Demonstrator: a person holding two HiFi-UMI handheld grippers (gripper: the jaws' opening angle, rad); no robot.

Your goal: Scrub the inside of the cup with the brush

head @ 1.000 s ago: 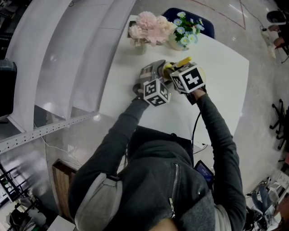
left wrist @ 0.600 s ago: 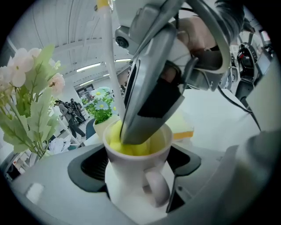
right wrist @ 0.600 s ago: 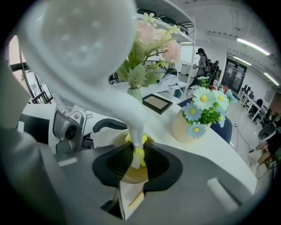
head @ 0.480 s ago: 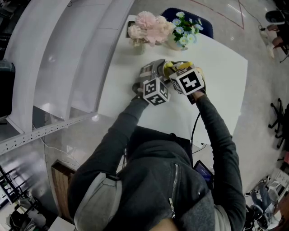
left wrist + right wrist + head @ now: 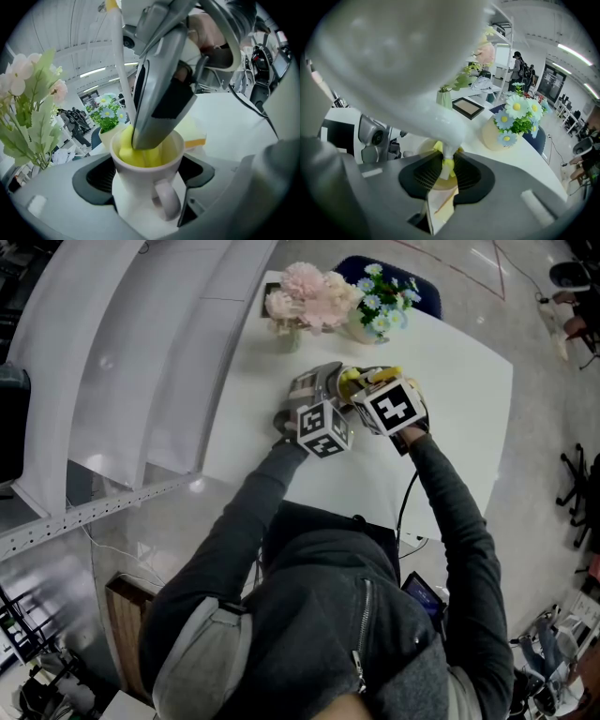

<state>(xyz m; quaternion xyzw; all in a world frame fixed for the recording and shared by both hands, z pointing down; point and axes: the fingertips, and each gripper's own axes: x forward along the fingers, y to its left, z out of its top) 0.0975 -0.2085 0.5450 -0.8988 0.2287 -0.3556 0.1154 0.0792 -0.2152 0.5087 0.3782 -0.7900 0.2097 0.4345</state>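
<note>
Fingers [image 5: 93, 180] of the left gripper [image 5: 146, 178] are clamping the white cup [image 5: 136, 187] by its sides, spread only as wide as its body, and the handle is pointing back between them toward the camera. Coming down from above those fingers, the right gripper [image 5: 446, 171] is pinching the brush [image 5: 440, 124] low on its white handle, jaws nearly together around the thin stem. The brush's yellow foam head [image 5: 131, 152] is sitting inside the cup, filling much of the mouth. Just beyond the left fingers a yellow sponge [image 5: 194, 133] is lying on the white table [image 5: 450, 409]. Farther beyond them, a pot of daisies [image 5: 511, 126] and pink flowers [image 5: 28, 93] are standing.
</note>
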